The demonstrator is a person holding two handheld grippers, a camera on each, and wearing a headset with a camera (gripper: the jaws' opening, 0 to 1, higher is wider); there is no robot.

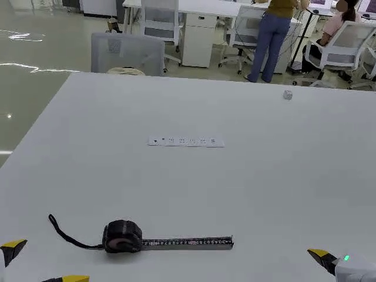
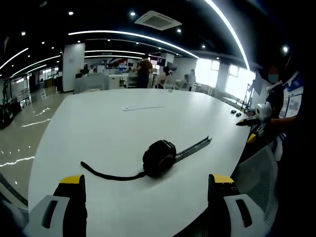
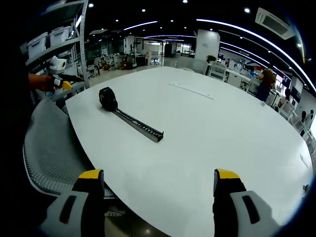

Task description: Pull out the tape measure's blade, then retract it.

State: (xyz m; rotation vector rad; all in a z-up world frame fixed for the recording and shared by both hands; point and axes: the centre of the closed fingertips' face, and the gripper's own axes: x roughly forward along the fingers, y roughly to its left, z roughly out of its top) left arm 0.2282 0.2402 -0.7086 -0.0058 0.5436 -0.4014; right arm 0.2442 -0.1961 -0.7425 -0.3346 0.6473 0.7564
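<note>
A black round-cased tape measure [image 1: 122,236] lies on a wide white table [image 1: 194,182], near the person's edge, at about seven o'clock in the head view. Its dark metal blade [image 1: 188,242] is already drawn partway out and rests flat on the surface, running from the case toward three o'clock and ending in a small hook. A black wrist strap [image 1: 67,233] trails from the case toward nine o'clock. Farther up the table, toward twelve o'clock, sits a flat white power strip [image 1: 185,141]. Judging by this layout, the pulling-out step looks done and the retraction is not yet done, since the blade is extended with nothing touching it. The left gripper [image 2: 147,180] hovers at the table edge at eight o'clock, pointing at the case, its yellow-tipped jaws spread wide and holding nothing. The right gripper [image 3: 159,174] waits at about four o'clock, off the near edge and well apart from the blade's hooked end, its jaws likewise spread wide and empty. Neither tool touches the tape measure.
</note>
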